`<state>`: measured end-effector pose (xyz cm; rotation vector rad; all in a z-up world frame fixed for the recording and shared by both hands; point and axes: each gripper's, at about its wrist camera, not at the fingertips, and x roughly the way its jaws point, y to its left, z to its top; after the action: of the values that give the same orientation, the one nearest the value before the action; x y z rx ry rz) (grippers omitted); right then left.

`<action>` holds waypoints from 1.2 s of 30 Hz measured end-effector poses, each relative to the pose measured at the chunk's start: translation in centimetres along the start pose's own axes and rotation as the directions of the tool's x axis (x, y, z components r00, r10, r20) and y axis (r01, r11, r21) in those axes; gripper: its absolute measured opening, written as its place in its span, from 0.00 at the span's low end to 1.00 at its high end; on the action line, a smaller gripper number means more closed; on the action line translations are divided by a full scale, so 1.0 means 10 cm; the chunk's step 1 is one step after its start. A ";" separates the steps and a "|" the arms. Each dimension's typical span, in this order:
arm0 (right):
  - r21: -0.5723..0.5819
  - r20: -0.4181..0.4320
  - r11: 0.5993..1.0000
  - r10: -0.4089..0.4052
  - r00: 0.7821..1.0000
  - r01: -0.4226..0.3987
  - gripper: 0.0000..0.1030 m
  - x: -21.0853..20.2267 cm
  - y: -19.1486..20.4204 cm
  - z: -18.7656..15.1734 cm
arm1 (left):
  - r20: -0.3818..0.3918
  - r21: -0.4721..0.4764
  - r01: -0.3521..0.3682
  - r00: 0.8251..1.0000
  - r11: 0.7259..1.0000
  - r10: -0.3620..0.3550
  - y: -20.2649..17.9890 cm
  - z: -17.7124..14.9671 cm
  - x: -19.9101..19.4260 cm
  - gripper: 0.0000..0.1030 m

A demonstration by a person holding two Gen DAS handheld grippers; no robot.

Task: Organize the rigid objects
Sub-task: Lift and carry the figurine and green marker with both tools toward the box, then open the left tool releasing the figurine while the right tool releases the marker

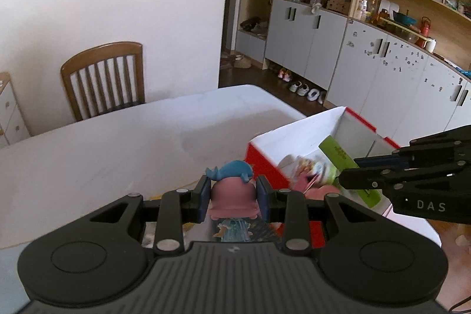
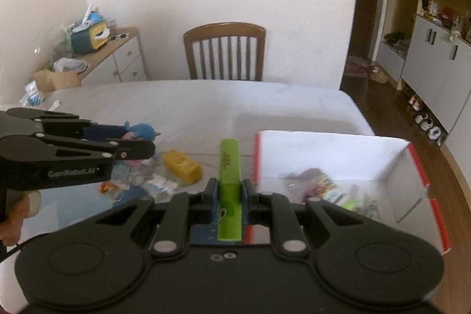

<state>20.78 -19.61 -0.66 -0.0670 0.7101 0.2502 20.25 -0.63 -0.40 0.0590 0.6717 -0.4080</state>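
My left gripper (image 1: 234, 197) is shut on a pink figurine with a blue whale on top (image 1: 232, 187); it shows in the right wrist view (image 2: 139, 134), held above the table. My right gripper (image 2: 229, 192) is shut on a long green box (image 2: 229, 167) and holds it just left of the red-and-white box (image 2: 332, 149). In the left wrist view the green box (image 1: 338, 156) hangs over the red-and-white box (image 1: 297, 137), which holds several small items.
A yellow block (image 2: 182, 165) and small packets (image 2: 160, 184) lie on the white table (image 2: 206, 102). A wooden chair (image 2: 225, 50) stands at the far side. Cabinets and shelves (image 1: 382, 34) line the right wall.
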 end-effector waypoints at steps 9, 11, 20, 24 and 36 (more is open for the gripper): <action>0.023 0.005 1.000 -0.016 1.000 0.016 0.14 -0.06 -0.68 -0.09 | -0.024 0.008 0.015 1.000 1.000 -0.015 -0.61 0.21 0.36 0.31; 0.030 -0.001 0.999 -0.020 1.000 0.020 0.14 -0.05 -0.82 -0.11 | -0.036 0.014 0.016 0.999 1.000 -0.015 -0.74 0.23 0.46 0.31; 0.059 -0.029 0.997 -0.048 0.998 0.049 0.14 0.06 -1.43 -0.21 | -0.127 -0.001 0.027 0.991 1.000 -0.027 -1.16 0.27 0.91 0.31; 0.068 -0.050 0.996 -0.057 0.997 0.060 0.14 0.16 -1.64 -0.24 | -0.179 -0.004 0.032 0.983 0.999 -0.032 -1.29 0.23 1.14 0.31; 0.074 -0.153 0.994 -0.066 0.986 0.078 0.14 0.69 -2.01 -0.24 | -0.309 0.016 0.028 0.951 0.999 -0.022 -1.63 0.14 1.78 0.31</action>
<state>29.31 -37.97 -7.40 -0.0359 0.8657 0.1480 27.36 -22.03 -9.01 0.1360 0.9786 -0.4345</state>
